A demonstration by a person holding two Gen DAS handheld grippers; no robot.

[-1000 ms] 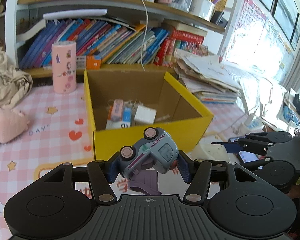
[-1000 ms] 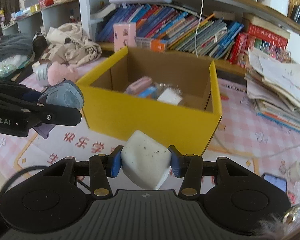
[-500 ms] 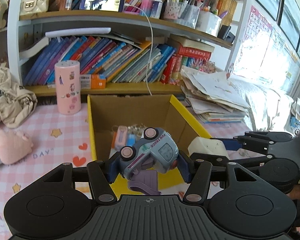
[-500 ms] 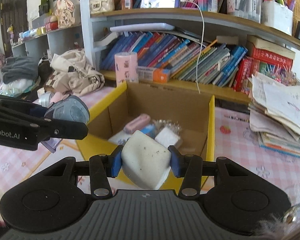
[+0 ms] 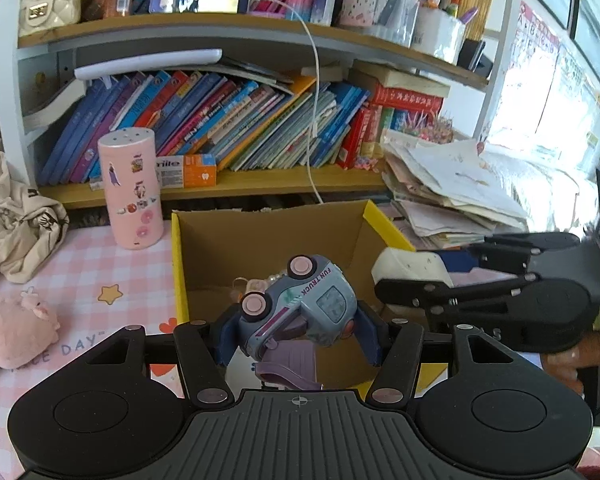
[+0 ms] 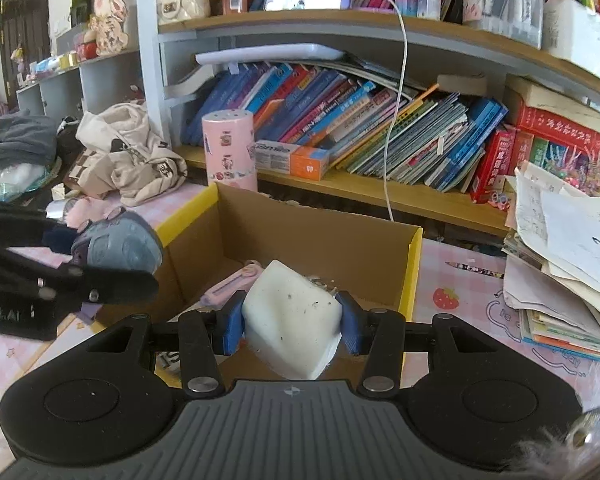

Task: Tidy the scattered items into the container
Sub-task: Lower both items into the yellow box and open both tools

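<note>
- The bookshelf [image 5: 228, 128] fills the back of your view, packed with leaning books, and a white charging cable [image 5: 315, 92] hangs down from it toward the box.
- The pink checked tabletop [image 5: 80, 280] spreads out below it, and the yellow cardboard box [image 5: 179, 264] sits open on it, right in front of both your tools.
- To the right of the box you've got a sloping stack of papers [image 6: 560, 248].
- To the left, a pink sticker-covered canister [image 5: 132, 192] stands upright just behind the box's far left corner, and a pink plush toy [image 5: 16, 328] lies further out on the cloth.
- Your left gripper [image 5: 298, 330] is clamped on the blue toy truck [image 5: 300, 304], tipped on its side with pink wheels up, over the box's near left part.
- Your right gripper [image 6: 292, 320] is squeezed onto the white foam block [image 6: 290, 316], its blue pads [image 6: 232, 326] pressing both flanks, above the near wall of the box.
- Down inside, a pink utility knife [image 6: 230, 284] lies on the box floor, with more small items I can't make out.
</note>
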